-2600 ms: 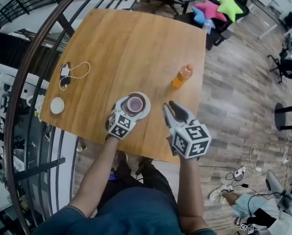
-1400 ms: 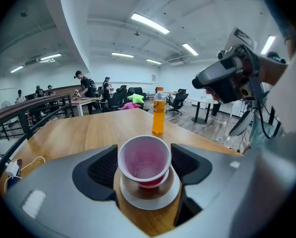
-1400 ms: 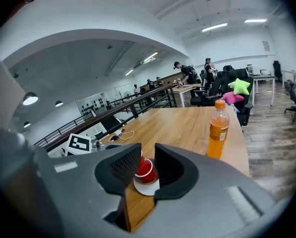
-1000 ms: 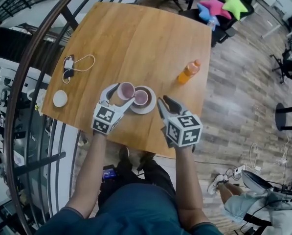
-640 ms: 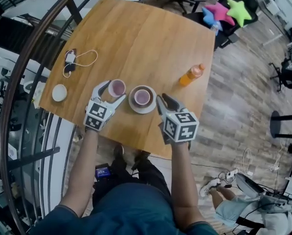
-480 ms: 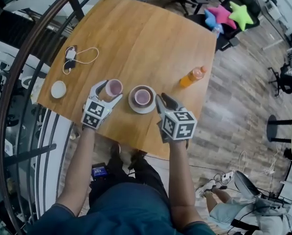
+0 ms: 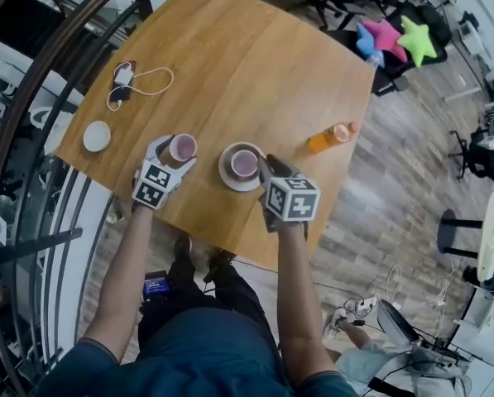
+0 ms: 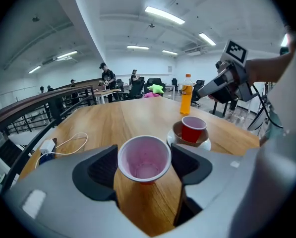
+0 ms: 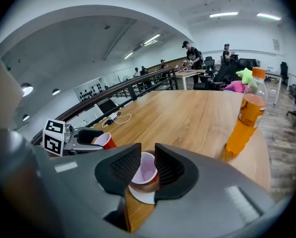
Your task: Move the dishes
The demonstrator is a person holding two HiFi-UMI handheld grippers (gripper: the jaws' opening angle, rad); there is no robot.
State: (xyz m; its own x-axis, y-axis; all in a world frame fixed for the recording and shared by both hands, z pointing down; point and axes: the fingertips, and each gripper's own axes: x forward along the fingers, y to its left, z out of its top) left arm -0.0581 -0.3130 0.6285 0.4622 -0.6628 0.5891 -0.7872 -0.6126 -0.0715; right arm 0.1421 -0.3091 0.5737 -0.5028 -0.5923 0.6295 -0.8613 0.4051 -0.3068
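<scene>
Left gripper (image 8: 144, 170) jaws clamped on cup (image 8: 144, 152), probably setting it down. Right gripper (image 9: 148, 155) jaws slightly apart (empty); next: grip second cup (image 9: 145, 172).

Two red cups, with a bowl and saucer, near the bench's (image 7: 255, 64) front edge.
One red cup (image 8: 144, 158), pale pink inside and empty, stands upright between the jaws of the left gripper (image 7: 179, 152), which press against its sides. Just to its right and apart from it, a second red cup (image 7: 245, 163) of the same kind stands upright in a brown bowl (image 8: 177, 130), which sits on a white saucer (image 7: 227, 177).
</scene>
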